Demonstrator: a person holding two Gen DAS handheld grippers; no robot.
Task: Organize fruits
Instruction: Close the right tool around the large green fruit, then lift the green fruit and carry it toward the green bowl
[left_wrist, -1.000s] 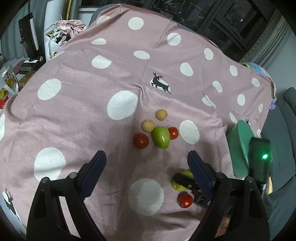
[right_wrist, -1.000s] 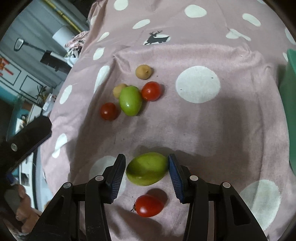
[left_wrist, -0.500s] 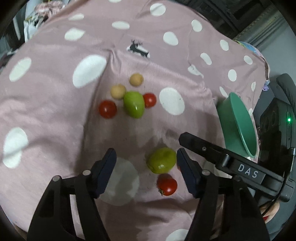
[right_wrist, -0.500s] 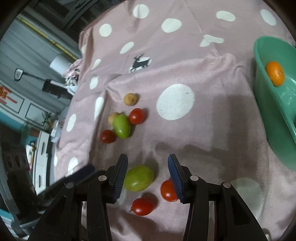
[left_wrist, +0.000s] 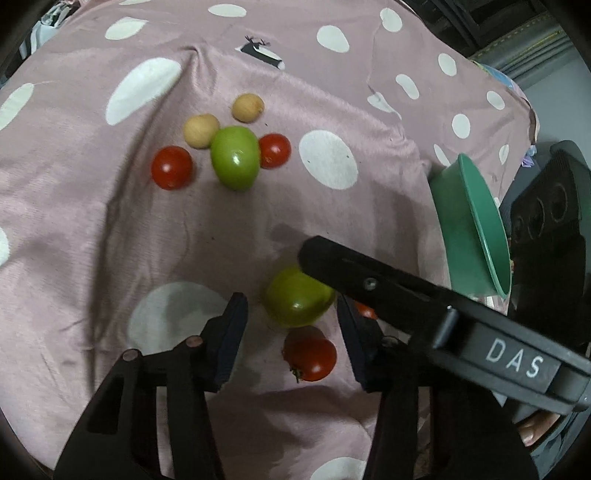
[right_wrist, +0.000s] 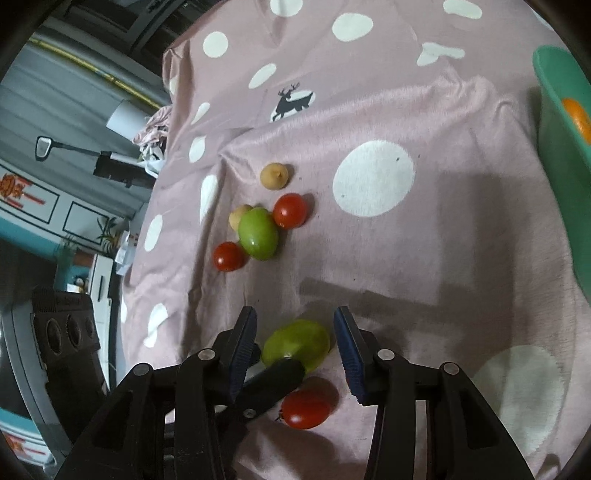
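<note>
A green fruit (left_wrist: 297, 301) lies on the pink dotted cloth (left_wrist: 110, 229) with a red tomato (left_wrist: 310, 356) just in front of it. My left gripper (left_wrist: 291, 323) is open, its blue pads on either side of the green fruit, apart from it. My right gripper (right_wrist: 295, 343) is also open around the same green fruit (right_wrist: 297, 345), above the red tomato (right_wrist: 304, 408). The right gripper's black finger (left_wrist: 406, 295) crosses the left wrist view and hides another red tomato (left_wrist: 365, 312) in part. The left gripper's finger (right_wrist: 269, 384) shows under the right one.
Farther back lies a cluster: a second green fruit (left_wrist: 234, 157), two red tomatoes (left_wrist: 171, 167) (left_wrist: 274, 149) and two small tan fruits (left_wrist: 201, 130) (left_wrist: 248, 107). A green bowl (left_wrist: 476, 229) stands at the right with an orange (right_wrist: 578, 118) in it.
My left gripper has come forward and down until its pads flank the near green fruit. My right gripper has lifted back a little and stays open over the same fruit.
</note>
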